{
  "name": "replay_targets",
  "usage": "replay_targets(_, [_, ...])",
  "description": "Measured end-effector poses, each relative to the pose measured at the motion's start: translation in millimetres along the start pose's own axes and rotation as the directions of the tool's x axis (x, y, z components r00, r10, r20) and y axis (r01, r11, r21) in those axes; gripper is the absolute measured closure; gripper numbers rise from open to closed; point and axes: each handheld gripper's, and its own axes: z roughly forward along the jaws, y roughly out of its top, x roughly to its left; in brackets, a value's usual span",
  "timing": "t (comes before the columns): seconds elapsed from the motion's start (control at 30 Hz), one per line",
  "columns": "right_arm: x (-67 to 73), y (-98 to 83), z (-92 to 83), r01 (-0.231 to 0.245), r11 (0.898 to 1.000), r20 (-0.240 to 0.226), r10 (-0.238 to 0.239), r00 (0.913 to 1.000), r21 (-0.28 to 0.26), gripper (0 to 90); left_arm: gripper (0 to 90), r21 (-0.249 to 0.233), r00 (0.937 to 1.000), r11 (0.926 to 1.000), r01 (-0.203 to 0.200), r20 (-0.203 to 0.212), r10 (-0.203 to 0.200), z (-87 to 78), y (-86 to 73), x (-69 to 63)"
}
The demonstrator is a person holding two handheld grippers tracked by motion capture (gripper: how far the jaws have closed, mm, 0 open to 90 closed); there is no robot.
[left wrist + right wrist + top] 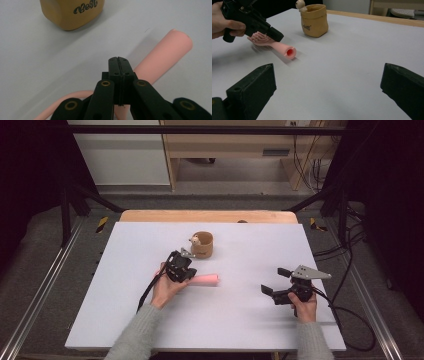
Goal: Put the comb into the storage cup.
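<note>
Resting near the front right of the white surface (150, 330), the right gripper (276, 281) sits in the person's right hand (302, 306) with its jaws spread wide and nothing between them; in the right gripper view the two black jaws rise from the bottom corners, well apart. A grey three-cornered plate tops this gripper, and its cable trails off to the right.

Farther in, left of centre, the left hand (165, 287) holds the left gripper (118, 60) tilted down over a pink, soft-looking rubber model of a hand and forearm (277, 46), which lies flat on the surface with its hollow cut end pointing towards the right gripper. The left gripper's jaws are pressed together; in the left gripper view their tips meet with no gap, just above the pink forearm, pinching nothing that can be seen. Whether they touch the model cannot be told.

Beyond that stands a small tan pouch-like cup with dark lettering (203, 245), upright, near the model but apart from it, with a little pale round-headed figure (195, 240) at its rim.
</note>
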Motion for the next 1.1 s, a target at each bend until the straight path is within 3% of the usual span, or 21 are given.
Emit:
replay_targets(0.8, [-0.1,-0.3,0.4,-0.001,1.0,-0.001,0.001,1.0,0.001,0.3,89.9,0.008,0.9973,0.9983,-0.058,0.045,0.058,-10.0,-8.9,-9.7])
replay_targets(1.1, [-0.1,-0.2,0.4,-0.001,1.0,-0.001,0.001,1.0,0.001,0.3,89.9,0.007,0.9938,0.9953,-0.097,0.054,0.097,-13.0,-11.5,-13.9])
